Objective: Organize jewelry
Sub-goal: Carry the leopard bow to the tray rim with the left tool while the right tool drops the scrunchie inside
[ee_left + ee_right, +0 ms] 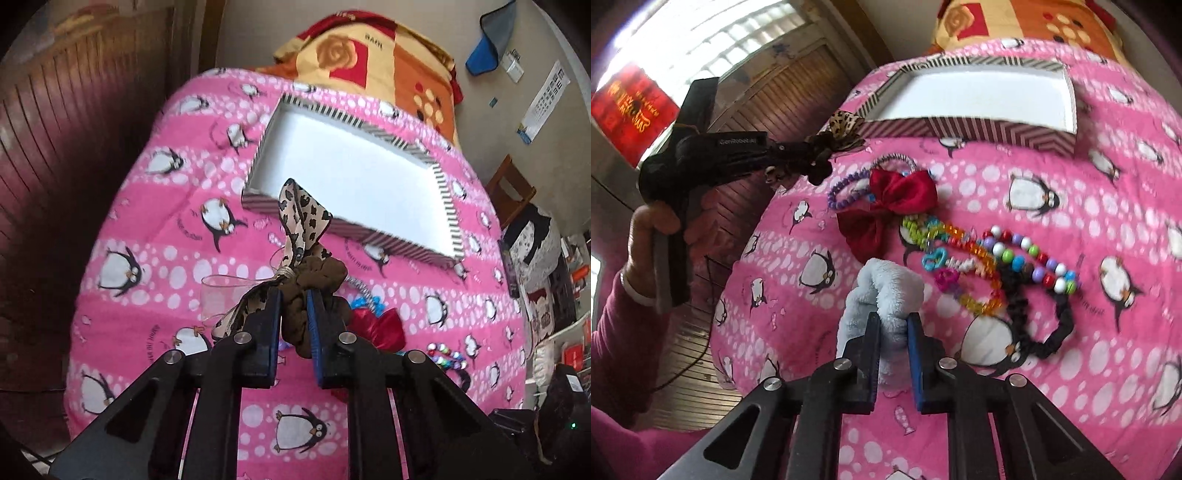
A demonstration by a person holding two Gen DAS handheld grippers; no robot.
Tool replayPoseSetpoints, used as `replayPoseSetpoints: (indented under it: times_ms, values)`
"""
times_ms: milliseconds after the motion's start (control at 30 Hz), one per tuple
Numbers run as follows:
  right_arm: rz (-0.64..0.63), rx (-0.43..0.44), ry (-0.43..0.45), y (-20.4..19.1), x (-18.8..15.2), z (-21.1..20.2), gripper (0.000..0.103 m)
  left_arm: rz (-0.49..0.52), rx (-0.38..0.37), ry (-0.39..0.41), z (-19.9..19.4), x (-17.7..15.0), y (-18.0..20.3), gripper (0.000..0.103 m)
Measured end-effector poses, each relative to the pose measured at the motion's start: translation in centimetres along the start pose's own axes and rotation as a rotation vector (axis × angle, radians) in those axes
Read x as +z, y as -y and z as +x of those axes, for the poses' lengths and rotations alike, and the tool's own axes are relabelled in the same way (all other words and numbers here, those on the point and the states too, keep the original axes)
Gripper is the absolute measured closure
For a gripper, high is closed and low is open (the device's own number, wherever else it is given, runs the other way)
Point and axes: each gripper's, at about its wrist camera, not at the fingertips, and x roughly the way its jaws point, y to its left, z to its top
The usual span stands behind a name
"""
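Observation:
My left gripper (294, 295) is shut on a brown scrunchie with a leopard-print bow (303, 218), held above the bed just short of the striped box (448, 206) with a white inside. It also shows in the right wrist view (820, 157) near the box (979, 131). My right gripper (893, 321) is shut on a light blue fluffy scrunchie (882, 291) above the pink penguin blanket (1052, 166). On the blanket lie a red bow (897, 199), a purple bead bracelet (846, 188), colourful bead strings (1027, 258) and a black scrunchie band (1049, 332).
An orange and red patterned quilt (369, 55) is piled behind the box. A dark wooden wall (55, 166) stands left of the bed. A wooden chair (511, 188) and clutter stand at the right. The person's hand (653, 229) holds the left gripper.

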Motion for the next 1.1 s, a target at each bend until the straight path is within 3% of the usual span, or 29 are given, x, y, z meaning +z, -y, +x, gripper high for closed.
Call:
replayPoseSetpoints:
  times_ms: [300,567,900,1100]
  values:
    - [-0.002,0.023,0.097,0.9,3.5,-3.0,0.090,0.028,0.016,0.087,-3.0,2.3,1.5,0.090]
    - [0.057,-0.010,0.188,2.9,10.3,-3.3,0.090,0.055,0.032,0.083,-0.4,5.6,2.7,0.090]
    - [0.172,-0.045,0.220,4.6,19.8,3.1,0.090,0.030,0.044,0.012,6.9,10.2,1.6,0.090]
    - [0.261,-0.037,0.196,6.4,22.3,8.3,0.090,0.023,0.081,-0.066,11.4,10.5,0.3,0.090]
